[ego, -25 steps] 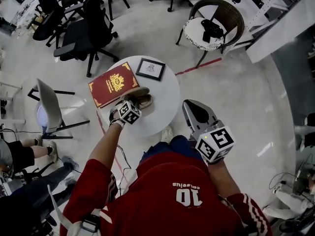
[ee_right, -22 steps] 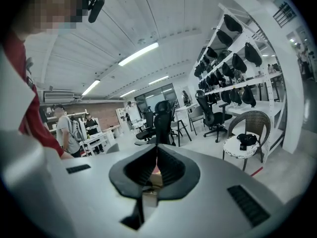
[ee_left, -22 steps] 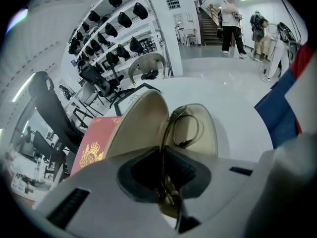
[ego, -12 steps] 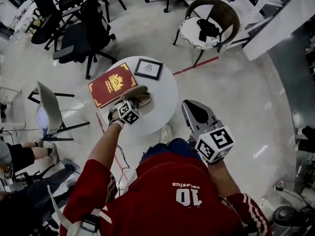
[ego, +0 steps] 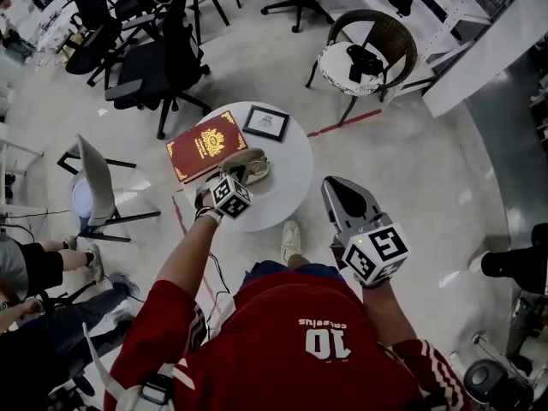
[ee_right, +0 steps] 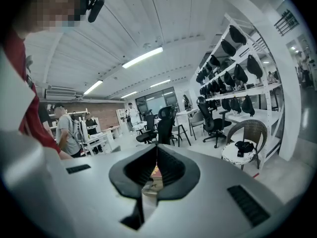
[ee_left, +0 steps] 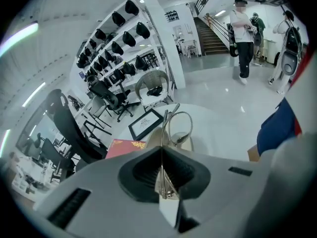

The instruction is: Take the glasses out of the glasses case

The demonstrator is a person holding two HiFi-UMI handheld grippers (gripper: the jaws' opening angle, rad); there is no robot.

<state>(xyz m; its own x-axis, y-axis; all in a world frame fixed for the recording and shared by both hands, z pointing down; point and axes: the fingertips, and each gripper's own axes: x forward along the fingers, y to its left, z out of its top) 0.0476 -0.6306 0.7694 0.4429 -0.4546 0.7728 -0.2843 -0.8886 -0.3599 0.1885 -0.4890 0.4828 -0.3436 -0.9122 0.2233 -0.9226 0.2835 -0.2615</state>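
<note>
Head view and both gripper views. The person's left forearm reaches forward and slightly inward over the near edge of the round white table [ego: 287, 182], carrying the left hand-held gripper [ego: 235, 182] with its marker cube uppermost. In the left gripper view this hand-held gripper [ee_left: 161, 150] has its jaws pressed together on a thin metal temple of the glasses [ee_left: 179, 127]. The wire-rimmed lenses stand on edge just beyond the jaw tips, directly over the beige glasses case [ego: 244, 163] lying open on the table. Whether the frame touches the case cannot be told. The right arm is bent and drawn back beside the body, off the table to its right. It holds the right hand-held gripper [ego: 338, 191] above the floor with the jaws pointing forward. In the right gripper view that hand-held gripper [ee_right: 157, 155] has its jaws together with nothing between them. On the table, a red book [ego: 205, 144] with a gold emblem lies just left of the case, and a small black picture frame [ego: 265, 122] lies at the far edge. Around the table are a wicker chair [ego: 377, 45] to the far right, black office chairs [ego: 163, 58] to the far left, and a white chair [ego: 94, 187] to the left.
</note>
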